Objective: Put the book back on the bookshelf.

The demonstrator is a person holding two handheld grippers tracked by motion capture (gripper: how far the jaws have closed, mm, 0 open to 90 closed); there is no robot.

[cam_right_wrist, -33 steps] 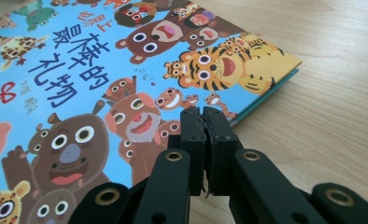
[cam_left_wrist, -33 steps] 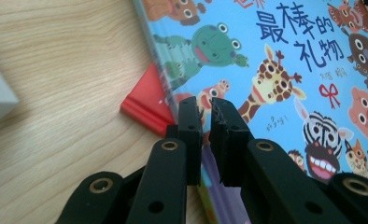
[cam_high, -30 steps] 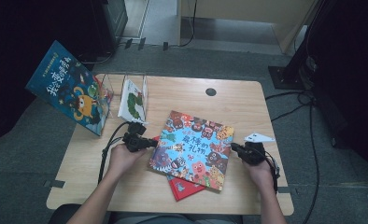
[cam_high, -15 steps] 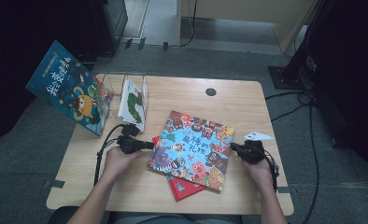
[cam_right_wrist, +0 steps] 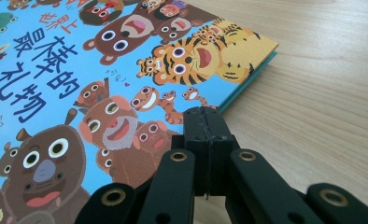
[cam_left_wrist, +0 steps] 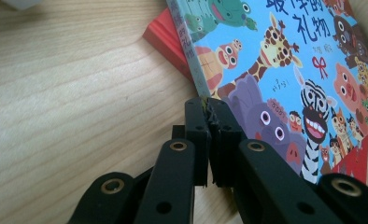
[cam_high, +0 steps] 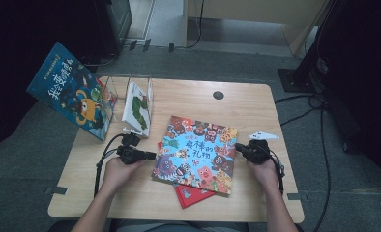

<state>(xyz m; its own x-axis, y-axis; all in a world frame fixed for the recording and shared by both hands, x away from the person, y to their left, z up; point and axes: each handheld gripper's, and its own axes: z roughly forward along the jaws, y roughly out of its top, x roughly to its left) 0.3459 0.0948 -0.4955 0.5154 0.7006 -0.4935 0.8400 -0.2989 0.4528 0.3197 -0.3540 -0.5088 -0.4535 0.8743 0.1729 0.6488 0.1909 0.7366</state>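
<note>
A colourful picture book (cam_high: 196,153) with cartoon animals lies flat at the table's centre, on top of a red book (cam_high: 193,195). My left gripper (cam_high: 153,155) is shut, its tips right at the picture book's left edge. In the left gripper view the shut jaws (cam_left_wrist: 213,106) meet the spine of the picture book (cam_left_wrist: 285,70), with the red book (cam_left_wrist: 166,35) beyond. My right gripper (cam_high: 237,146) is shut at the book's right edge. In the right gripper view its tips (cam_right_wrist: 205,113) rest at the border of the cover (cam_right_wrist: 79,79). Nothing shows between either pair of jaws.
A clear book stand (cam_high: 149,87) at the back left holds a white book (cam_high: 136,110). A blue book (cam_high: 70,96) leans beside it, overhanging the table's left edge. A cable hole (cam_high: 218,95) sits near the far edge. Bare wood (cam_high: 295,193) lies right of the books.
My left gripper has drawn back to the left and slightly nearer, so its tips now sit at the book's left edge. The right gripper has hardly moved.
</note>
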